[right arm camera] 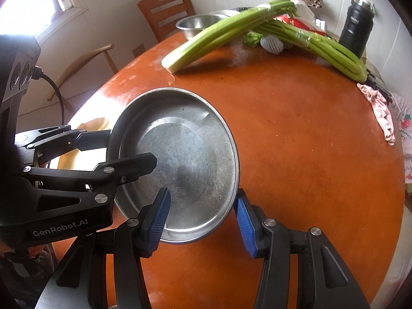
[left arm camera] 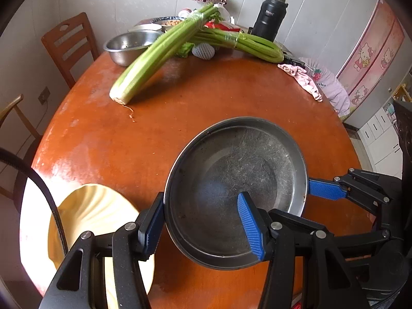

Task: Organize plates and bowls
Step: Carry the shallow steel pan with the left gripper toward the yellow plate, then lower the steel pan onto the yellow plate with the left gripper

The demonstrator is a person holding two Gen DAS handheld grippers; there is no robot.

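Observation:
A scratched steel plate (left arm camera: 239,180) is tilted above the round orange table (left arm camera: 206,90). My left gripper (left arm camera: 203,229) is open, one finger outside the plate's left rim and one inside the dish. My right gripper (right arm camera: 203,219) is also open around the plate's (right arm camera: 185,152) near rim, one finger (right arm camera: 157,219) inside and one (right arm camera: 244,224) outside; its finger (left arm camera: 324,189) shows in the left wrist view at the plate's right rim. A cream fluted plate (left arm camera: 97,219) lies at the table's left edge, below the left gripper.
Two celery bundles (left arm camera: 159,51) lie across the far table beside a steel bowl (left arm camera: 128,45), a foam-netted fruit (left arm camera: 203,51), a black flask (left arm camera: 270,18) and a pink cloth (left arm camera: 303,79). Wooden chairs (left arm camera: 69,43) stand at the left.

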